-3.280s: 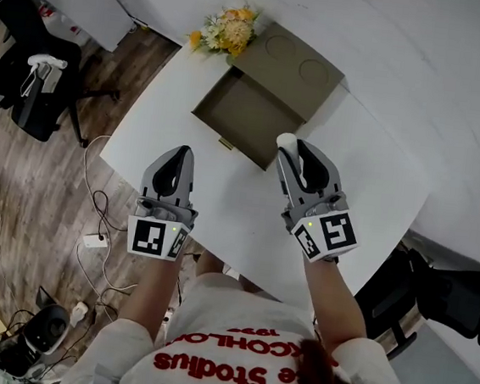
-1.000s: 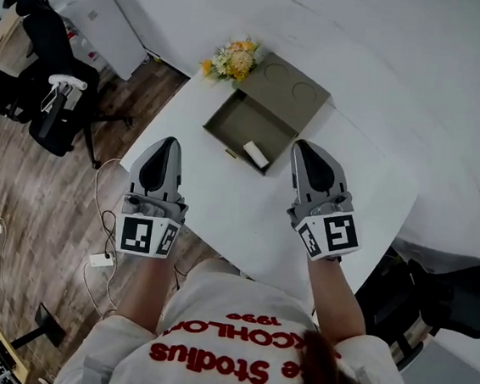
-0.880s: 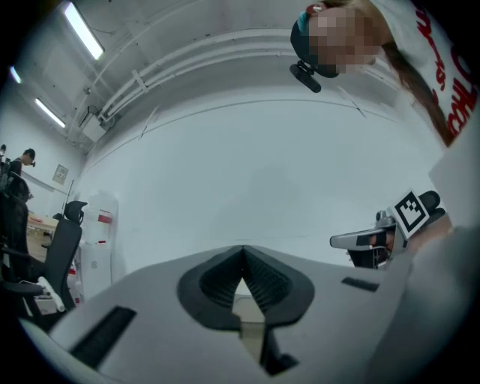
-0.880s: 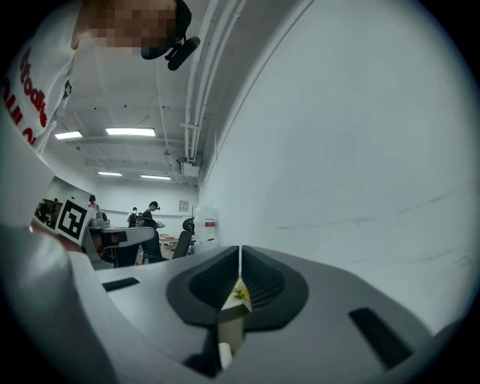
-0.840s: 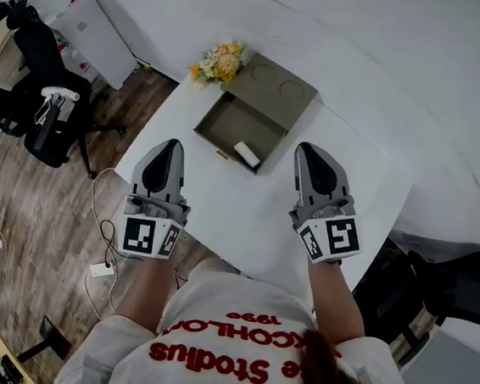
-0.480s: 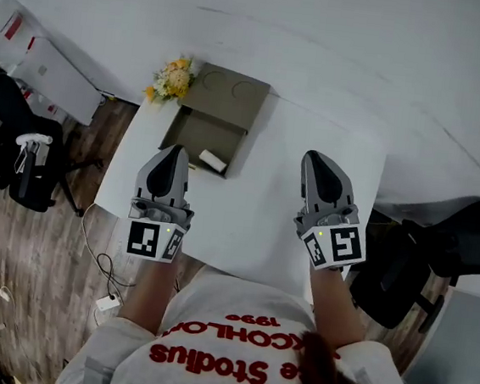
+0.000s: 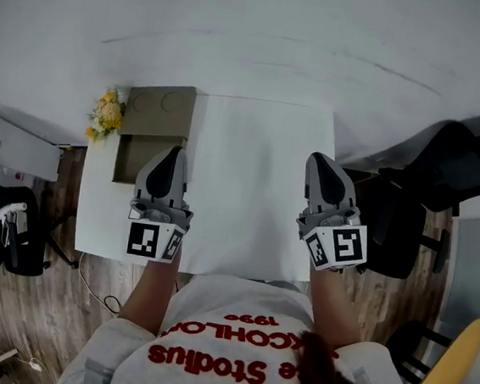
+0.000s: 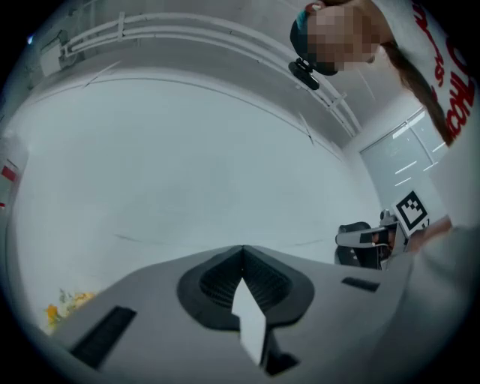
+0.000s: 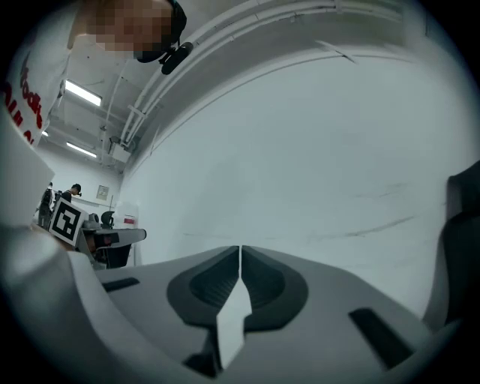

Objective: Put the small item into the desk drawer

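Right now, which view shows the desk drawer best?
Head view: the open desk drawer lies at picture left beside the flowers, its right part covered by the left hand-held gripper. The left gripper view catches only the flowers at its lower left; the right gripper view shows none of the drawer.

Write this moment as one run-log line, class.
left gripper shut, empty | right gripper shut, empty | both above table | drawer open | small item not visible
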The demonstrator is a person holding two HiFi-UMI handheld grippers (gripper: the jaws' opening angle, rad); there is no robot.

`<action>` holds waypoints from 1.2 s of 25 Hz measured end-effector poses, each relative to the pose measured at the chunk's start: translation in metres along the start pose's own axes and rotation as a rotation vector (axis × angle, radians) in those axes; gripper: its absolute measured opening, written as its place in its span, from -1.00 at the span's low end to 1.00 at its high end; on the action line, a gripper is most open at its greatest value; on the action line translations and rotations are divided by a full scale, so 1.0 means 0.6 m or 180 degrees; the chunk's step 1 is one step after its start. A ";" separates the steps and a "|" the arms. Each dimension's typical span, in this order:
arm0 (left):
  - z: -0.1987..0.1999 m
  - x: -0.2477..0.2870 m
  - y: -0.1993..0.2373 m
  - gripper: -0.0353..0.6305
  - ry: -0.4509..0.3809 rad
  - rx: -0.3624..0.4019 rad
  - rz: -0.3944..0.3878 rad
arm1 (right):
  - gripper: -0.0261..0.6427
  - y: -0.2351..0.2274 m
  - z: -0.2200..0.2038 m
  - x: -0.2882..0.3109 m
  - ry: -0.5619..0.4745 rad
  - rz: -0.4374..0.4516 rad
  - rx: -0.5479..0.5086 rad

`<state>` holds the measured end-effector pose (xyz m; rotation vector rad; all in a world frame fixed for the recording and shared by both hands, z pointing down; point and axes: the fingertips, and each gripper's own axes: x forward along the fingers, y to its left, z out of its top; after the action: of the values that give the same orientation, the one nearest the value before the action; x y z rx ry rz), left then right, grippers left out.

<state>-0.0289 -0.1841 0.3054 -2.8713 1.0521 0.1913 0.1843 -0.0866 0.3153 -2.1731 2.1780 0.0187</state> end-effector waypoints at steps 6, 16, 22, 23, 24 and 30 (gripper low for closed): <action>-0.004 0.035 -0.054 -0.88 -0.0017 -0.0033 -0.0261 | -0.89 -0.055 -0.002 -0.056 0.0011 -0.0318 0.0000; -0.009 0.040 -0.062 -0.88 0.0018 -0.0029 -0.0281 | -0.91 -0.059 0.004 -0.055 -0.0016 -0.0329 0.0005; -0.008 0.039 -0.061 -0.88 0.0016 -0.0022 -0.0282 | -0.91 -0.055 0.009 -0.052 -0.0028 -0.0308 0.0003; -0.008 0.039 -0.060 -0.88 0.0016 -0.0022 -0.0283 | -0.91 -0.054 0.010 -0.052 -0.0027 -0.0304 0.0006; -0.007 0.039 -0.059 -0.88 0.0016 -0.0024 -0.0283 | -0.91 -0.053 0.010 -0.051 -0.0025 -0.0300 0.0009; -0.007 0.040 -0.059 -0.88 0.0009 -0.0032 -0.0288 | -0.91 -0.050 0.010 -0.050 -0.0010 -0.0283 0.0006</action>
<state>0.0126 -0.1730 0.3071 -2.9211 0.9218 0.1871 0.2148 -0.0563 0.3119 -2.2649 2.0764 0.0156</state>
